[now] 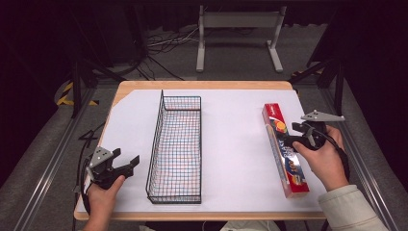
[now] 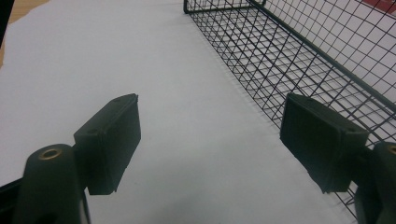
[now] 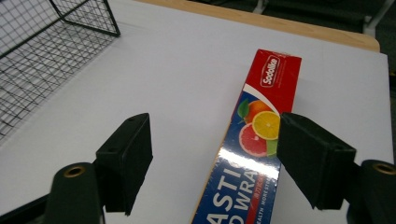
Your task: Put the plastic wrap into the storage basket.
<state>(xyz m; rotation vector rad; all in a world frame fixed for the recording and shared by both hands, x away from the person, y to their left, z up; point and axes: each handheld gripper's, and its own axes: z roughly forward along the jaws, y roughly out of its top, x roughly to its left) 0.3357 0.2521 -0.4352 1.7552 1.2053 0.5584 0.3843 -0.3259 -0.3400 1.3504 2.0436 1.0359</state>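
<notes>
Our right gripper [image 3: 212, 163] hovers with its jaws spread wide over the long red-and-blue cardboard box of plastic wrap [image 1: 285, 151], which lies flat on the white sheet near the table's right edge, well apart from the black wire basket [image 1: 176, 147]. Our left gripper [image 2: 210, 140] rests released beside the basket. A grip taken near one end could let the long box tilt and slip.

A laboratory-style recording bay. A wooden table [image 1: 202, 85] covered with a white sheet [image 1: 231, 144] stands on grey carpet [image 1: 43, 159], flanked by metal floor rails [image 1: 53, 163] and black stand legs [image 1: 77, 86]. Loose cables [image 1: 163, 41] run across the floor behind it, near a white metal frame [image 1: 238, 29], with dark curtaining all around.
</notes>
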